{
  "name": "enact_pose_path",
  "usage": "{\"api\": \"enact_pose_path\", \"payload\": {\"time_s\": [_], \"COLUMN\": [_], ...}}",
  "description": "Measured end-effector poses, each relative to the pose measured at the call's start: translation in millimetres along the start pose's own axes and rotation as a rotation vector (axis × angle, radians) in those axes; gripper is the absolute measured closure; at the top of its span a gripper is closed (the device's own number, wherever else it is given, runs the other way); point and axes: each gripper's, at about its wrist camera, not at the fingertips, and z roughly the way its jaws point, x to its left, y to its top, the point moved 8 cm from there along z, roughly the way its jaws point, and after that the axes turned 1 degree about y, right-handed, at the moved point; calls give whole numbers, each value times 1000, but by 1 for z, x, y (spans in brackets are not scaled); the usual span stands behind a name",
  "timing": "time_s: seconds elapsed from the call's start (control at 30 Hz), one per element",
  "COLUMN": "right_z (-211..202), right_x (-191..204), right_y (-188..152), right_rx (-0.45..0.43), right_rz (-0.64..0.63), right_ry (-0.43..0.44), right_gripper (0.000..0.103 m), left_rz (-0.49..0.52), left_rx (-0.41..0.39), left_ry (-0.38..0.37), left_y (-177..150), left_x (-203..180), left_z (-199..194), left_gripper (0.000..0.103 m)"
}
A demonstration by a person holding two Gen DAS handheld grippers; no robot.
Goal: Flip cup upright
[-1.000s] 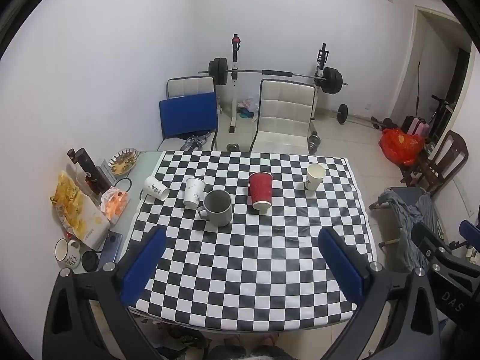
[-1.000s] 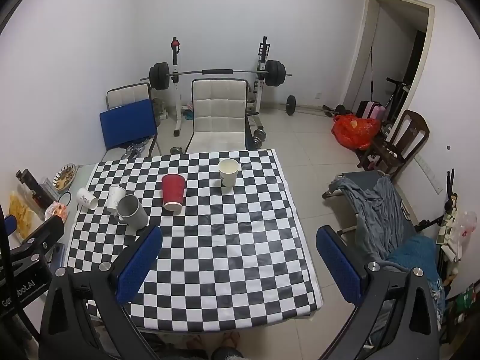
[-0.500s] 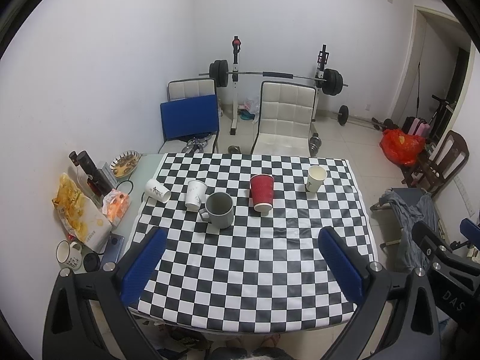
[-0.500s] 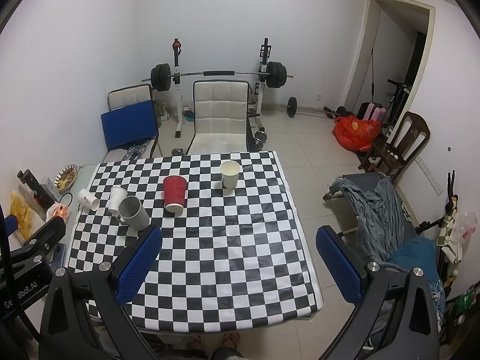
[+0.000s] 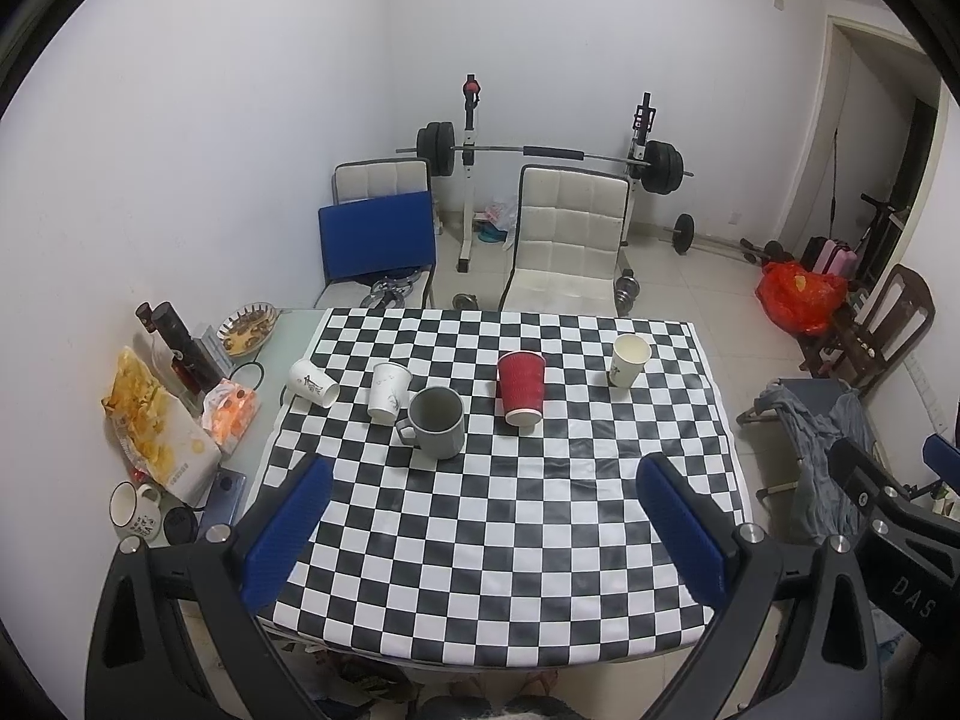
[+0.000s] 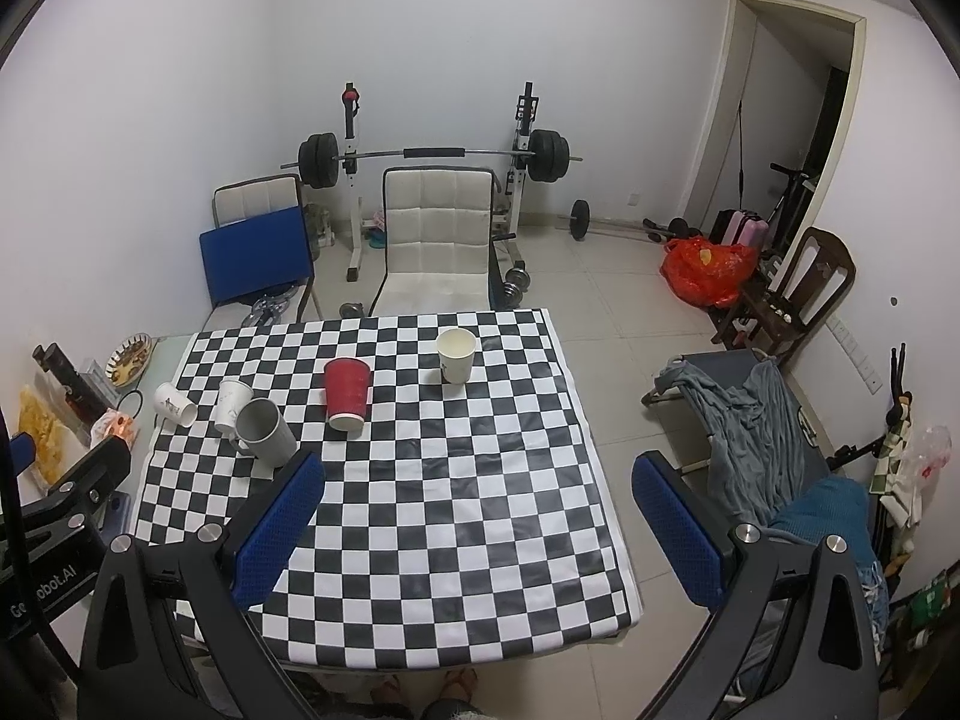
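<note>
A white paper cup [image 5: 312, 383] lies on its side at the left edge of the checkered table [image 5: 480, 516]; it also shows in the right wrist view [image 6: 174, 404]. Beside it stand an upright white paper cup [image 5: 388, 392], a grey mug [image 5: 437, 422], a red cup [image 5: 521, 386] and a cream paper cup [image 5: 629, 360]. My left gripper [image 5: 483, 519] is open and empty, high above the table's near half. My right gripper [image 6: 477, 519] is open and empty, above the table's right front.
A side surface left of the table holds snack bags [image 5: 156, 426], a bottle [image 5: 180, 348], a dish [image 5: 246, 330] and a white mug [image 5: 133, 510]. Chairs [image 5: 564, 240] and a barbell rack [image 5: 540, 150] stand behind the table. A cot with clothes [image 6: 756, 420] is to the right.
Both grippers have drawn back and up slightly, so the table sits a little lower and farther in both views. No cup has moved.
</note>
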Motion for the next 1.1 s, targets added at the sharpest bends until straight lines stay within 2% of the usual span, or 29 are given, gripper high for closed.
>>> {"api": "enact_pose_path", "payload": {"time_s": [1.1], "right_z": [-1], "right_x": [-1], "right_y": [0], "right_rx": [-8], "right_rz": [5], "right_ry": [2], "right_gripper": [0], "left_rz": [5], "left_rx": [-22], "left_ry": [-5], "left_y": [15], "left_x": [-5], "left_z": [-10], "left_gripper": [0]}}
